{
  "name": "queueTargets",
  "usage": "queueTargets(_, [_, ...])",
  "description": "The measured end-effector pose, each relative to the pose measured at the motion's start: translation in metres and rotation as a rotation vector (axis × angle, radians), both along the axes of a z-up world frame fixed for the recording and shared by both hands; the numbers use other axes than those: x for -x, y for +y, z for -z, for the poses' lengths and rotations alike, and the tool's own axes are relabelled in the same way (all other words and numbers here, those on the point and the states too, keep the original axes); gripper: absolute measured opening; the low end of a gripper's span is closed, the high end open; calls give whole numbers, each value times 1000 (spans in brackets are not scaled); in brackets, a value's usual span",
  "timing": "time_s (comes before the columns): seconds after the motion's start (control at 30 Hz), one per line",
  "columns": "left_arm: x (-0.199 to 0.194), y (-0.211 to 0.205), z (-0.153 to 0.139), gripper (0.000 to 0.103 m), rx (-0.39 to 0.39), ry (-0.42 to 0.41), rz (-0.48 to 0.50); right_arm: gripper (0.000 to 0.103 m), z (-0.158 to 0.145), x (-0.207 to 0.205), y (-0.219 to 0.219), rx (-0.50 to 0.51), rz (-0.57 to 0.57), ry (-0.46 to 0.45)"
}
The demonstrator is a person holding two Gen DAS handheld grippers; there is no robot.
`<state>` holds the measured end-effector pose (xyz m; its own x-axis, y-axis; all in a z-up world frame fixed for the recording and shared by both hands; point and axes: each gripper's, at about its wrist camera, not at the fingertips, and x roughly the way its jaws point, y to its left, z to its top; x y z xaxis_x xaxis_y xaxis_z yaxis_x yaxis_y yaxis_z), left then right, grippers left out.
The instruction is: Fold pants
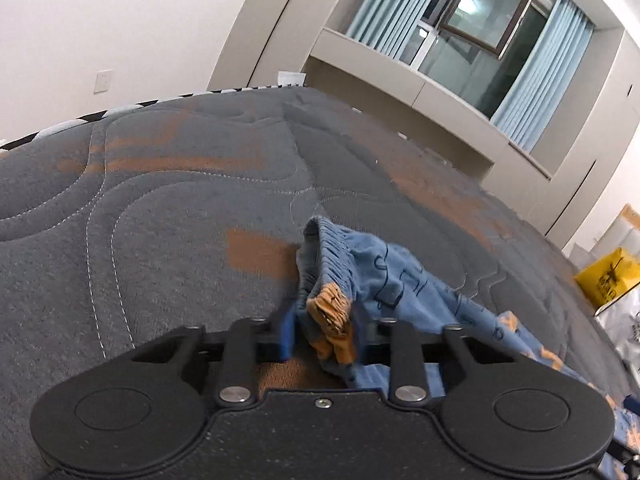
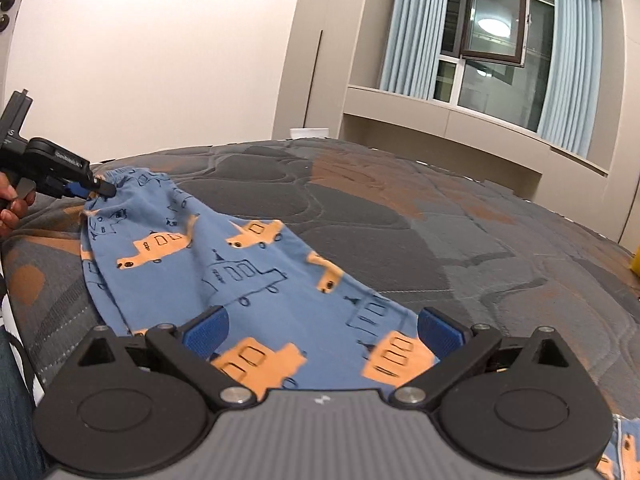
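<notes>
While left tongs (image 1: 326, 340) pinch waistband of blue car-print pants (image 2: 256, 280) on quilted bed (image 2: 480, 240), right tongs (image 2: 322, 330) spread wide over leg; folding seems barely begun

The pants (image 2: 224, 272) are blue, printed with orange cars and dark outline drawings. The bed cover (image 1: 168, 200) is grey with rust-orange patches and pale stitching. The curtains (image 2: 412, 28) are light blue, and a box (image 1: 608, 276) is yellow.
</notes>
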<state>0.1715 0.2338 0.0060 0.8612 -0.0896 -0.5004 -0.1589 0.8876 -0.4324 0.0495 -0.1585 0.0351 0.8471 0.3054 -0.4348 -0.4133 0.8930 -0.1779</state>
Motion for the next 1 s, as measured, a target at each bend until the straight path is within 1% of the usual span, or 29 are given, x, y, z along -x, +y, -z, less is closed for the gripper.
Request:
queueTargets(0.1, [8,1,-9,16,-19,-43,-28,103,3,-5,5,13,1,14])
queueTargets(0.2, [24,-8,-25,15,-92,-114,-44,103,9,-13,8,32,27,38])
queueTargets(0.27, [34,-13,-32,15,-121,-131,-47,103,15,-18,8,31,40,61])
queueTargets(0.37, [42,-14,-26,15,-131,-92,-57,103,22,-24,7,27,57,101])
queueTargets(0.5, [46,-6,0,17,-118,-26,-63,103,23,-25,3,18,53,111])
queueTargets(0.53, [48,-5,3,18,-121,-31,-59,103,23,-26,3,16,51,115])
queueTargets(0.57, [51,-5,4,24,-128,-41,-58,103,22,-27,2,13,47,118])
queueTargets(0.63, [58,-6,2,40,-146,-49,-82,103,20,-29,1,5,30,125])
queueTargets(0.7, [64,-11,-5,79,-186,-64,-115,103,15,-34,1,-8,6,127])
queueTargets(0.73, [69,-13,-9,87,-210,-82,-133,103,12,-36,2,-12,-2,119])
queueTargets(0.77, [70,-18,-14,93,-236,-104,-144,103,8,-40,3,-15,-10,111])
queueTargets(0.8, [72,-24,-18,96,-266,-126,-144,103,5,-44,5,-18,-17,106])
queueTargets(0.83, [72,-31,-23,98,-291,-142,-132,103,2,-48,8,-23,-29,103])
queueTargets(0.87, [70,-39,-27,103,-316,-157,-115,103,-1,-54,10,-28,-46,99])
queueTargets(0.93, [64,-55,-32,102,-351,-173,-78,103,-4,-67,16,-30,-80,91])
queueTargets(1.0, [53,-73,-33,102,-384,-162,-31,103,-7,-83,23,-18,-111,82])
